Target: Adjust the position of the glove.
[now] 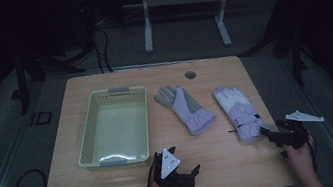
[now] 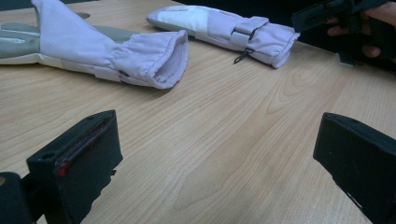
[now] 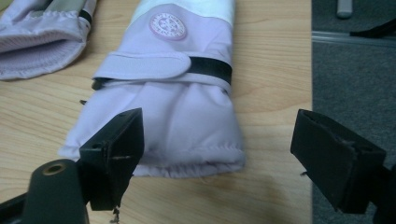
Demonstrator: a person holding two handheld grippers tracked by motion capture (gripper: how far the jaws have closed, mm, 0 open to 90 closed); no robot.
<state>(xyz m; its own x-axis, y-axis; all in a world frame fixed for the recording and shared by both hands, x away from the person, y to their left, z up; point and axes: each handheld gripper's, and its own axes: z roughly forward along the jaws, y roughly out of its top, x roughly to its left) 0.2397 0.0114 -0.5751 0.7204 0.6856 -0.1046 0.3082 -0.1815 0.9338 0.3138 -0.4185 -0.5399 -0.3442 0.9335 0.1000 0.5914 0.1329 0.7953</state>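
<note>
two lilac gloves lie on the table (image 1: pixel 216 166), well right of a pale basket (image 1: pixel 88 136). the right glove (image 1: pixel 238 107) lies cuff toward the person, fingers away; the right tool (image 1: pixel 265 132) is at its cuff with both jaws spread wide, and nothing is pinched between them. in the right gripper view the cuff of that glove (image 3: pixel 187 116) sits in the gap between the jaws, one jaw in front of its left corner, the other out past the table's edge; whether the near jaw touches the fabric is hard to tell. the glove's fingertips are cut off at the top of that view, and only the cuff of the left glove (image 3: pixel 37 42) enters at the upper left corner.

the left glove (image 1: pixel 184 108) lies between the basket and the right glove, tilted, its open cuff toward the near edge. the left tool (image 1: pixel 196 171) hangs over bare wood at the near edge, apart from both gloves, its jaws also wide and empty. from the left gripper view the left glove (image 2: pixel 116 51) runs off the frame at left, so its fingers are mostly lost; the right glove (image 2: pixel 224 30) lies beyond it with the other tool's tip (dark, partly cropped) at the upper right.

the room beyond the table is very dark; only a grey frame stand and some cables on the floor can be made out.
</note>
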